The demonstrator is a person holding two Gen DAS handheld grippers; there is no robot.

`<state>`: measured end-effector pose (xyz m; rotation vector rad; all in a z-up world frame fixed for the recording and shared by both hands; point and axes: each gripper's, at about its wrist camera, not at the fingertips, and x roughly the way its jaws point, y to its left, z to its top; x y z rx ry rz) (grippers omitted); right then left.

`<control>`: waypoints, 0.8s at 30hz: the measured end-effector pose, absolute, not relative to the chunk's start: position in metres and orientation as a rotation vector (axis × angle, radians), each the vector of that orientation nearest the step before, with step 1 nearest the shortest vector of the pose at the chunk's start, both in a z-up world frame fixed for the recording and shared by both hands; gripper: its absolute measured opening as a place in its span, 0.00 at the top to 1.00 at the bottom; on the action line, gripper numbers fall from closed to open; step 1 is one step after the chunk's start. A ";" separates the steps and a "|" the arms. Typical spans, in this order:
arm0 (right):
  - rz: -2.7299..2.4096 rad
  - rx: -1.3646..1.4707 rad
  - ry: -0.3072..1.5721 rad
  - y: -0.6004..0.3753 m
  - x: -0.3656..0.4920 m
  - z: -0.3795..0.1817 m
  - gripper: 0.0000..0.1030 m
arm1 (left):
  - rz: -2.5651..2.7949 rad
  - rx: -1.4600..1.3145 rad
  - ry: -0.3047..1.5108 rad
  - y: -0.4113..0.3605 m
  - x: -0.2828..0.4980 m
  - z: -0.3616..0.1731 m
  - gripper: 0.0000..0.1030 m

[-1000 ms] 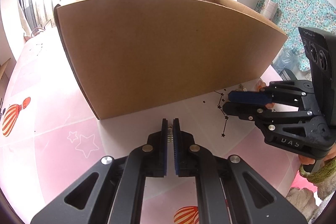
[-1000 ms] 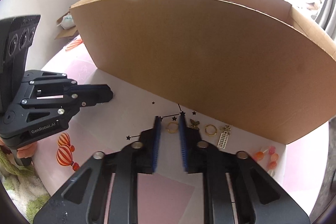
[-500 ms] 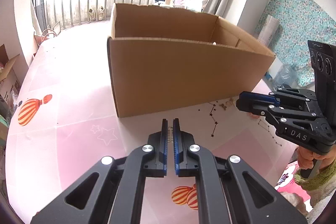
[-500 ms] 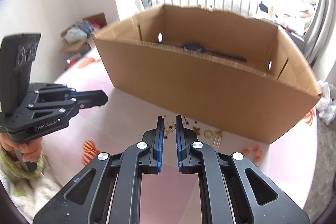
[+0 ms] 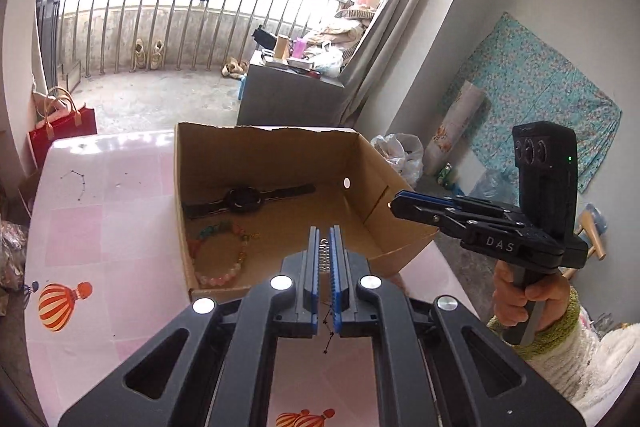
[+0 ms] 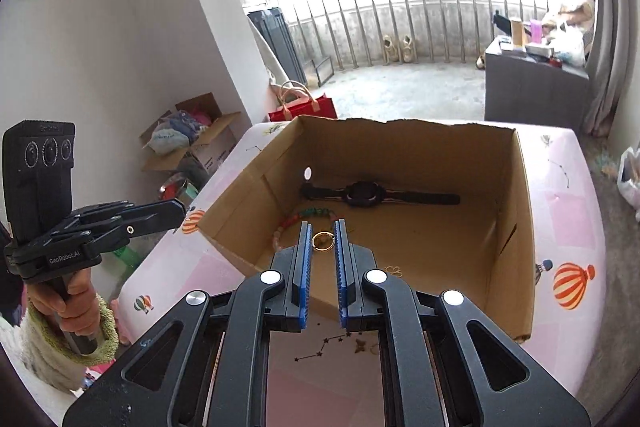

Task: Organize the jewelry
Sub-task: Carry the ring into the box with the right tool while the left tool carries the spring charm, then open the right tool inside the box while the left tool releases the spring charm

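Note:
An open cardboard box [image 5: 280,147] [image 6: 516,203] stands on the pink table. Inside lie a black watch [image 5: 244,200] [image 6: 366,194] and a beaded bracelet [image 5: 224,255] [image 6: 308,217]. My left gripper [image 5: 325,247] is shut on a small silver ladder-like earring [image 5: 325,257], held above the box's near wall. My right gripper [image 6: 323,241] is shut on a gold ring earring [image 6: 323,241], held over the box's near-left part. A small gold butterfly piece [image 6: 394,270] lies in the box. Another butterfly charm [image 6: 361,345] lies on the table under the right gripper.
The table [image 5: 100,187] has a pink cloth with balloon prints [image 6: 568,285]. Beyond it are a balcony railing with hanging clothes, a grey cabinet [image 5: 288,95], a red bag [image 6: 304,107] and plastic bags on the floor.
Both grippers have risen from table level in front of the box to above its rim, each carrying its piece. The box's inside now shows.

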<state>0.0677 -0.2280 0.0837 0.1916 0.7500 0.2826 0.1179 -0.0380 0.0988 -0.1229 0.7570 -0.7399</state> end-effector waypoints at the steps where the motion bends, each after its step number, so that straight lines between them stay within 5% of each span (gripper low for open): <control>1: 0.287 0.215 0.778 -0.232 0.077 0.080 0.91 | -0.748 -0.145 0.805 -0.044 0.132 0.096 0.96; 15: 0.097 0.186 1.059 -0.252 0.173 0.020 0.90 | -0.699 -0.221 1.262 -0.120 0.252 0.023 0.96; 19: 0.074 0.201 1.065 -0.255 0.179 0.019 0.90 | -0.680 -0.226 1.274 -0.122 0.258 0.024 0.94; 24: 0.085 0.215 1.018 -0.258 0.167 0.030 0.89 | -0.681 -0.220 1.221 -0.113 0.245 0.034 0.80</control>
